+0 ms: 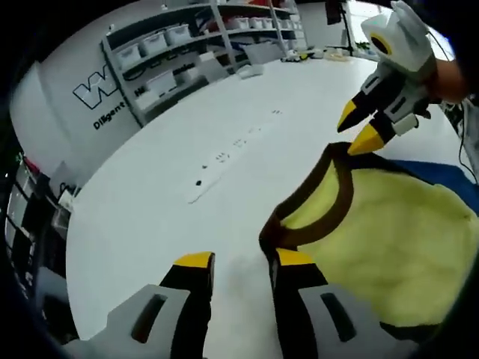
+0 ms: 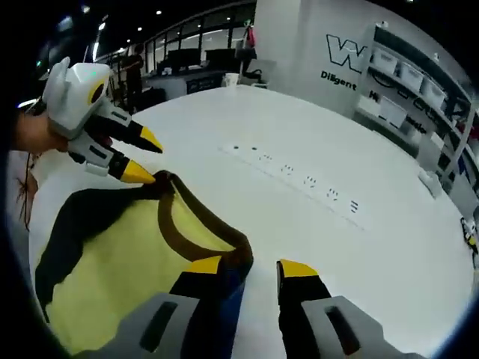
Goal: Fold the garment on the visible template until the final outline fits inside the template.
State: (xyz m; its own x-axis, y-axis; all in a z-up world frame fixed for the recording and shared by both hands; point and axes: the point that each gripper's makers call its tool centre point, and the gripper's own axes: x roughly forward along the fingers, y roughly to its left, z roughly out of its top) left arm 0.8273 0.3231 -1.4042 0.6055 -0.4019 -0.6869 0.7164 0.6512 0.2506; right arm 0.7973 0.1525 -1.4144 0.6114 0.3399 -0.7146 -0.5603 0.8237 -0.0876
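A yellow garment [image 1: 374, 224] with a brown collar band [image 1: 340, 198] lies on the white table [image 1: 187, 112]. Blue fabric [image 1: 441, 176] shows at its far edge. My left gripper [image 1: 245, 262] is open, its right jaw beside the collar's near corner. My right gripper [image 1: 357, 129] hangs open at the collar's far corner, its lower fingertip touching the band. In the right gripper view the garment [image 2: 112, 254] spreads to the left. My right gripper [image 2: 251, 267] is open there, its left jaw over the collar [image 2: 187, 224]. My left gripper [image 2: 144, 157] sits open at the other corner.
A flat white strip with dark marks [image 1: 224, 161] [image 2: 299, 176] lies across the table beyond the garment. Shelves with bins [image 1: 172, 45] [image 2: 419, 82] stand past the table's far edge. A person's hand [image 2: 30, 131] holds the left gripper.
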